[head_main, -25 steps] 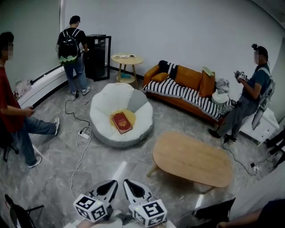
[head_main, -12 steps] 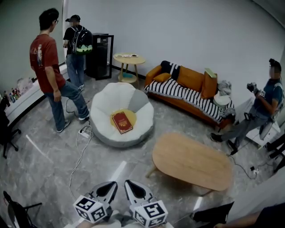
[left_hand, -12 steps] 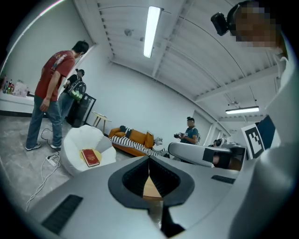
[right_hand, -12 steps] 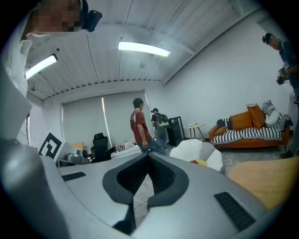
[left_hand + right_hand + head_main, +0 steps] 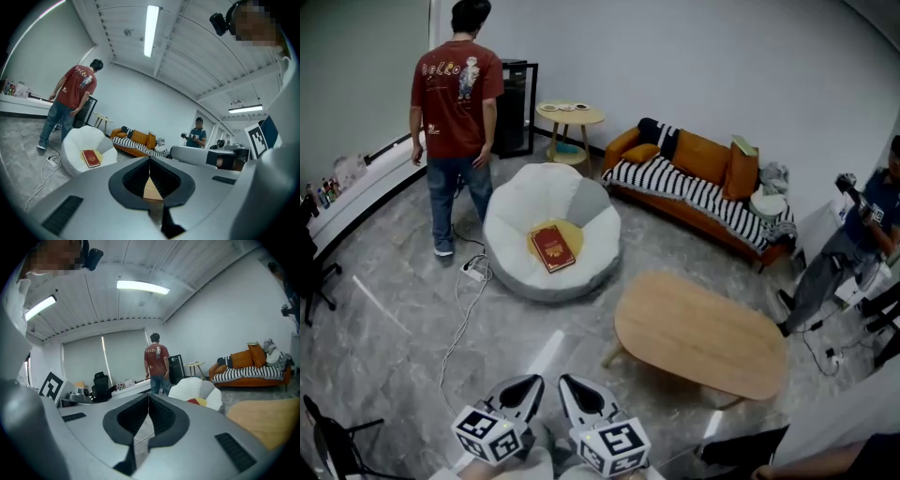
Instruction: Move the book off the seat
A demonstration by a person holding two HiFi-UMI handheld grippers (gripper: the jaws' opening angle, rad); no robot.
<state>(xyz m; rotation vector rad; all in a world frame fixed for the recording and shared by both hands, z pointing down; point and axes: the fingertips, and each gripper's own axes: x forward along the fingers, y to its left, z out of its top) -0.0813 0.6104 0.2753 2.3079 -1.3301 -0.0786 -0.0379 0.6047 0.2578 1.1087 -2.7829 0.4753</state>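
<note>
The approach is judged to be in hand: the book [image 5: 552, 248] lies untouched on the seat [image 5: 514, 199]. The left hand-held gripper [image 5: 525, 389] and right hand-held gripper [image 5: 576, 392] are held closed and empty, well apart from the seat. Next, the seat must be reached and the jaws opened.

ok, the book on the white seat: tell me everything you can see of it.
The book is red, closed, and looks like a hardcover with a faint gold mark mid-cover, too small to read. It lies flat, cover up, skewed a little, on a yellow cushion in the hollow of the round white seat. Only the cushion touches it; nothing lies on it.
</note>
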